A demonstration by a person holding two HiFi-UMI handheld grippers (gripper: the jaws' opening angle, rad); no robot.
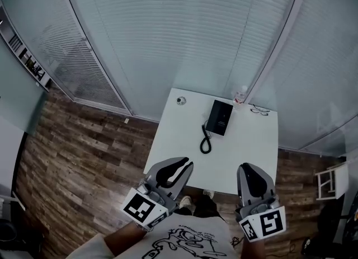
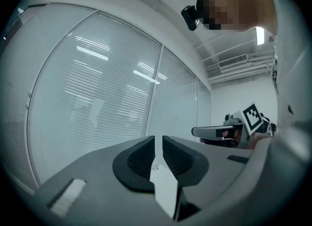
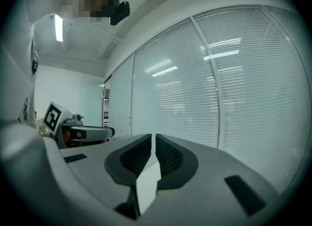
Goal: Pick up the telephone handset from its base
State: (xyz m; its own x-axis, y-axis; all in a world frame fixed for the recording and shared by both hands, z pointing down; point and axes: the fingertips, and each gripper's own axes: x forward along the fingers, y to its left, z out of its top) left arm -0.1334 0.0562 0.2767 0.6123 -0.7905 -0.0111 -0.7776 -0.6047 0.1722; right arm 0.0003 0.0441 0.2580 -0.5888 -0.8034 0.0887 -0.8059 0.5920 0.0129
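Both claws are basically closed, just a thin slit between the pads and nothing in it. The left gripper (image 1: 182, 165) and right gripper (image 1: 250, 169) are held level, side by side at the near edge of the white table (image 1: 251, 151), touching nothing. The telephone (image 1: 219, 117) sits at the table's far side, well apart from both, its coiled cord (image 1: 205, 140) trailing toward the near edge. Each cube shows a black-and-white square marker.

Glass walls hung with slatted blinds (image 1: 184, 28) fill the top of the frame. A dark wood-plank floor (image 1: 84, 157) spreads across the lower left. A white counter (image 1: 246, 157) stands at centre, and a white chair (image 1: 330, 182) at the right edge.
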